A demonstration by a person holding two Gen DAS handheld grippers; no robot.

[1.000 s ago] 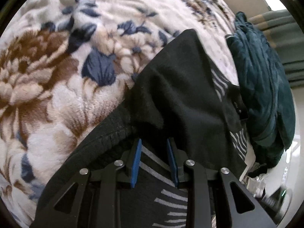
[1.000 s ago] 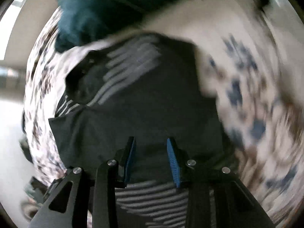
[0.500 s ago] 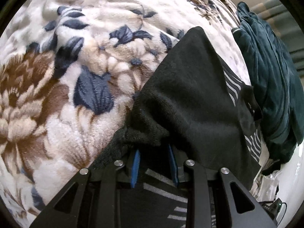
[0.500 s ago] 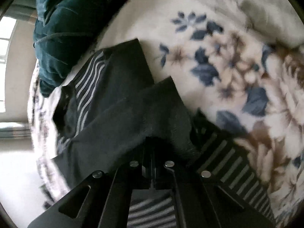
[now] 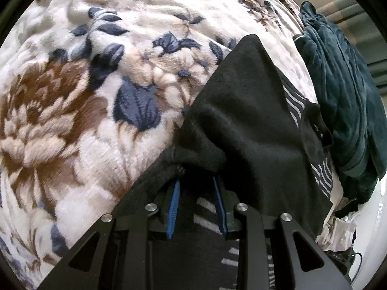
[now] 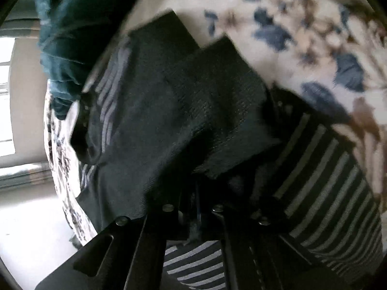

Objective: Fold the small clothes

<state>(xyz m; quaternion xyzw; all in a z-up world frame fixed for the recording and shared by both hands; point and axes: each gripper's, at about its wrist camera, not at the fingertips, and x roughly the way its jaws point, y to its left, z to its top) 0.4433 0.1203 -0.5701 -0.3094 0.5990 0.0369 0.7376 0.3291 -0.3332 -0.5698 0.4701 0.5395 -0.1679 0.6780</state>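
A black garment with grey stripes [image 5: 249, 120] lies on a floral blanket [image 5: 72, 120]. In the left wrist view my left gripper [image 5: 197, 183] stands open, its blue pads on either side of the black cloth edge, the fingertips hidden under a fold. In the right wrist view my right gripper [image 6: 193, 193] is shut on a fold of the black garment [image 6: 193, 96] and holds it lifted over the striped part [image 6: 326, 181]. The right view is blurred.
A dark teal plush garment [image 5: 350, 96] lies heaped at the bed's far side, also in the right wrist view [image 6: 65, 24]. Light cloth and a cable [image 5: 338, 236] show past the bed edge. A floor [image 6: 29, 217] lies beyond the blanket edge.
My right gripper closed on the black garment and lifted a fold of it. My left gripper slid forward under the cloth edge and stayed open.
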